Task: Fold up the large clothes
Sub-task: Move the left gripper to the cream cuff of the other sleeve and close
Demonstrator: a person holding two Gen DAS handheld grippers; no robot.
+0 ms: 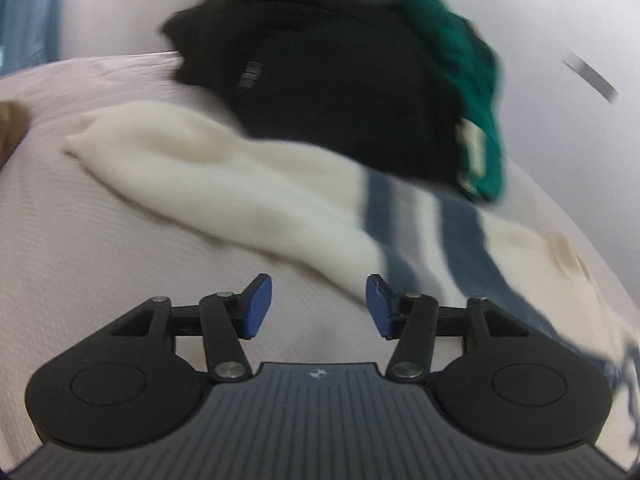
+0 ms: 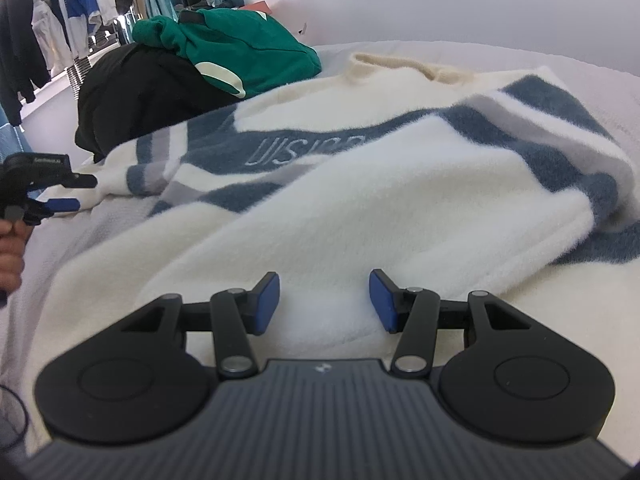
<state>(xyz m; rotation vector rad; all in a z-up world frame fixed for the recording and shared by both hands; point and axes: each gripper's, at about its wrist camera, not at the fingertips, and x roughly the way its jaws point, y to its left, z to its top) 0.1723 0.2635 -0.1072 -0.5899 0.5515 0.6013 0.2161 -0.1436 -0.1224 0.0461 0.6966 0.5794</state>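
Note:
A large cream fleece sweater (image 2: 360, 184) with blue stripes and lettering lies spread on the bed, collar toward the far side. My right gripper (image 2: 324, 300) hovers low over its near folded part, open, and the pads do not press the fabric. In the left wrist view one cream sleeve (image 1: 240, 200) stretches across the bed cover (image 1: 80, 280). My left gripper (image 1: 319, 304) is open just short of it with nothing between its fingers. The right wrist view also shows the left gripper (image 2: 84, 192) in a hand (image 2: 10, 248) beside the sleeve end.
A black garment (image 2: 140, 96) and a green one (image 2: 248, 52) are piled at the far left of the bed, also seen as black garment (image 1: 320, 92) and green garment (image 1: 460, 60). A rack of hanging clothes (image 2: 80, 8) stands behind. The left wrist view is motion-blurred.

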